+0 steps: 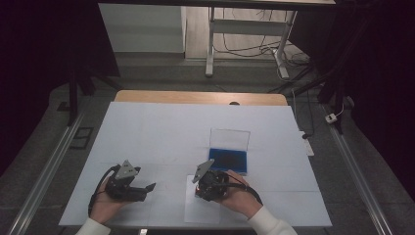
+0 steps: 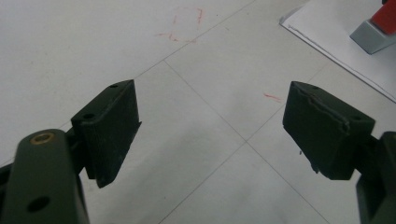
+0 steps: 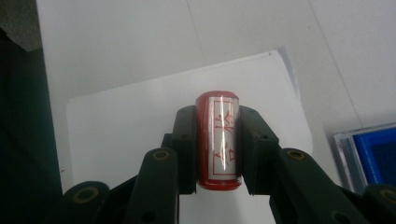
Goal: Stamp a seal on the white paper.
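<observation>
A red cylindrical stamp [image 3: 218, 144] with a white label of red characters sits between the jaws of my right gripper [image 3: 217, 113], which is shut on it. It hangs over a white paper sheet [image 3: 126, 126]. In the high view the right gripper [image 1: 204, 187] is near the table's front edge, over that sheet [image 1: 203, 211]. My left gripper [image 1: 145, 182] rests to the left, pointing right. Its jaws [image 2: 210, 100] stand wide apart with bare table between them. The stamp's grey and red end [image 2: 373, 28] shows at that view's top right corner.
An open blue ink-pad case [image 1: 228, 155] lies just beyond the right gripper, its clear lid tilted up; its corner [image 3: 373, 149] shows at the right. A white cover [image 1: 161, 142] spreads over the wooden table. Faint red marks [image 2: 187, 23] dot the cover.
</observation>
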